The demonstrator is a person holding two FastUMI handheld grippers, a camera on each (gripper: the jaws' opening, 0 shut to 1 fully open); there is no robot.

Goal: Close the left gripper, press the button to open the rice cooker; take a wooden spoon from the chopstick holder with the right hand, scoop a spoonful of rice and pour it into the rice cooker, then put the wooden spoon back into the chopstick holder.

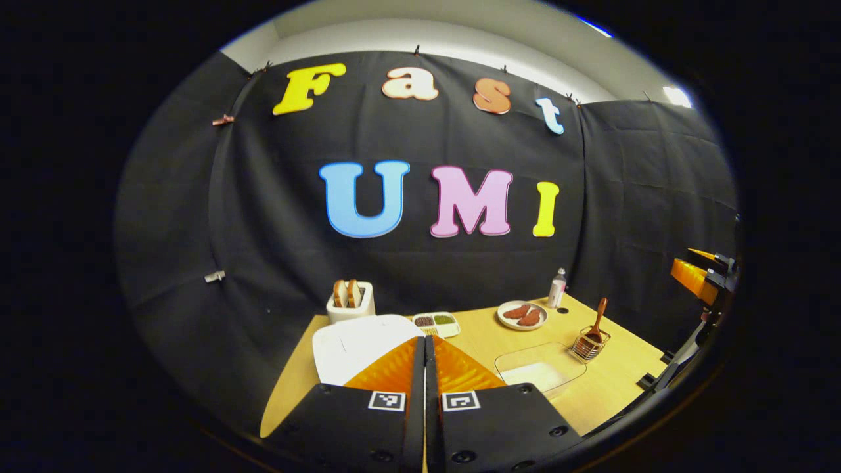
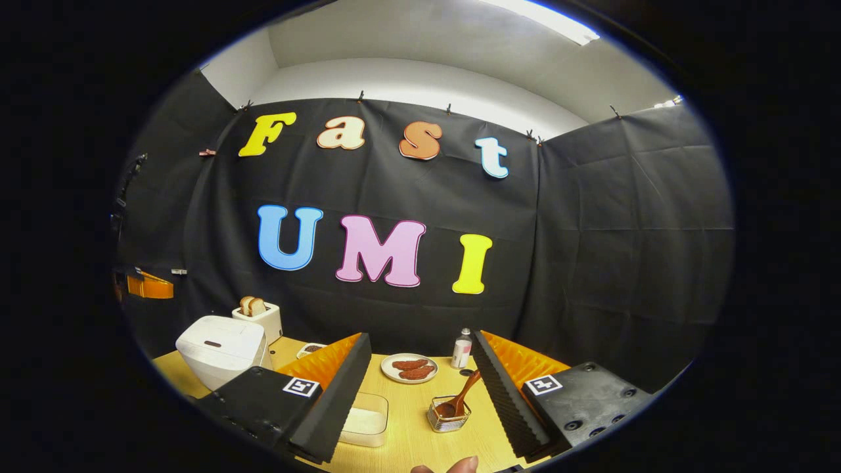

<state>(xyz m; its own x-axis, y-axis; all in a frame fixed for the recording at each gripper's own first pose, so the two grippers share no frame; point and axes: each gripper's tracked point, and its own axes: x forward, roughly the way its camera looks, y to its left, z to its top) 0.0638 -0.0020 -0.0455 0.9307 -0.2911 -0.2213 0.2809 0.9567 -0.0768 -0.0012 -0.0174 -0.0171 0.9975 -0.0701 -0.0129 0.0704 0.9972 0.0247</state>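
Left gripper (image 1: 424, 348) fingers together, above the closed rice cooker (image 1: 358, 345). Advise a square press on its lid button (image 2: 212, 343). Right gripper (image 2: 420, 368) fingers apart, wooden spoon (image 2: 462, 397) at 12 o'clock.

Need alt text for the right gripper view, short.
The right gripper, jaws wide open, points at a brown wooden spoon standing in a wire chopstick holder on the light wooden table. A closed white rice cooker sits at left.

Staged demo booth, not real kitchen: black cloth wall (image 2: 591, 249) pinned w/ clips, wooden table (image 2: 420, 433) w/ rice cooker (image 2: 220, 348), toaster (image 2: 263, 318).
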